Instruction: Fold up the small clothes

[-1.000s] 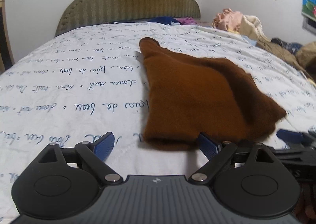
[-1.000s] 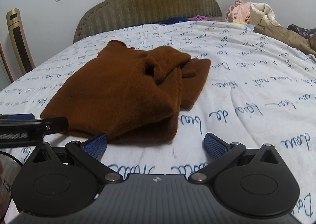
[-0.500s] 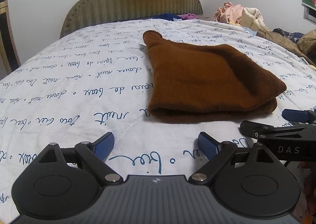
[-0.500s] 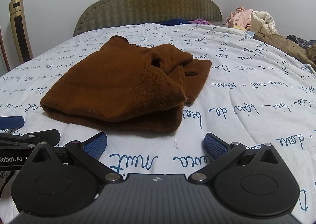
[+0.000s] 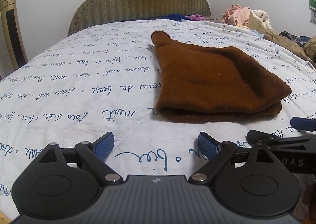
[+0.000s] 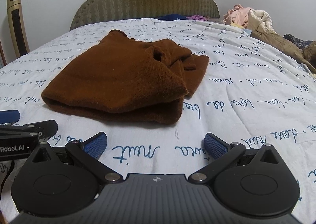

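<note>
Bedspread (image 5: 79, 89), white with blue script, fills both views. Far left: gold tower unit (image 5: 11, 26) against the wall, headboard (image 5: 138, 1) behind.

Left gripper (image 5: 156, 145): jaws wide apart, nothing between them, hanging over bare quilt just short of the garment's near left corner.

Brown knit garment (image 6: 122, 78): lies mid-bed, already doubled over, thick folded edge facing the grippers. In the right wrist view a loose part, sleeve or neck opening I cannot tell, bunches at its far right with a flap poking out sideways.

Right gripper (image 6: 156, 145): also released, empty, near the garment's near right corner but not touching.

Far right: heap of other clothes (image 6: 248, 16) at the bed's edge.

Judgement: fold looks mostly done; bundle is lopsided. To finish well, tuck the stray right flap under first, then pinch both near corners through all layers, lift evenly, and lay the edge flush with the far side. Knit is thick and springy; a shallow pinch may catch only the top layer.
</note>
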Demonstrator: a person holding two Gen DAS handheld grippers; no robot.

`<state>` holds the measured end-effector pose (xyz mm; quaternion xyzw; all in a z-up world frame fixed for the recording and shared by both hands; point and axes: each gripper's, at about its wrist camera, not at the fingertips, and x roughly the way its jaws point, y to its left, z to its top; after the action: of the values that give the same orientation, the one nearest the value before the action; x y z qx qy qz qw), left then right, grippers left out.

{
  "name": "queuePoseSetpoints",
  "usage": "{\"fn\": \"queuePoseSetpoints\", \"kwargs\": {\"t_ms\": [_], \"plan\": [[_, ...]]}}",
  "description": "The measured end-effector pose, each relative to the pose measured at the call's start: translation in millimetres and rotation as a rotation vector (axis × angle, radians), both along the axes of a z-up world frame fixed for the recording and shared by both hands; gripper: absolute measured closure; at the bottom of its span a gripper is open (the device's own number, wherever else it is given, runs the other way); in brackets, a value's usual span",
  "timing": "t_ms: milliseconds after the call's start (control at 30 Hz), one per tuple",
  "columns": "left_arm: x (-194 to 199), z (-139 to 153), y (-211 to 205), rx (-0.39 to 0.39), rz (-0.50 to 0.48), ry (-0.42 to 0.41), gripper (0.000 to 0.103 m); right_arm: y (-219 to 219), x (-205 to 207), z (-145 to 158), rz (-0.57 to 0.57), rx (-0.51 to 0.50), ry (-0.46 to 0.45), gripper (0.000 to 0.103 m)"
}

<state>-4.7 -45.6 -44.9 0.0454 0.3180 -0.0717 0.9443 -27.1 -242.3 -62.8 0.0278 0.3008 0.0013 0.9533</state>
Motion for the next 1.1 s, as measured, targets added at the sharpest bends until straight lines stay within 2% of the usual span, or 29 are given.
{"fn": "queuePoseSetpoints", "kwargs": {"t_ms": [200, 767, 967, 1100], "plan": [[1, 4, 5, -0.042, 0.012, 0.035, 0.011, 0, -9, 3, 0.005, 0.024, 0.007, 0.000], [0, 7, 8, -0.046, 0.035, 0.069, 0.011, 12, -20, 9, 0.028, 0.019, 0.022, 0.000], [-1, 12, 12, -0.058, 0.047, 0.077, 0.011, 7, -24, 13, 0.020, 0.059, 0.031, 0.000], [-1, 11, 11, -0.013, 0.055, 0.083, 0.011, 9, -27, 16, 0.037, 0.068, 0.031, 0.000]]}}
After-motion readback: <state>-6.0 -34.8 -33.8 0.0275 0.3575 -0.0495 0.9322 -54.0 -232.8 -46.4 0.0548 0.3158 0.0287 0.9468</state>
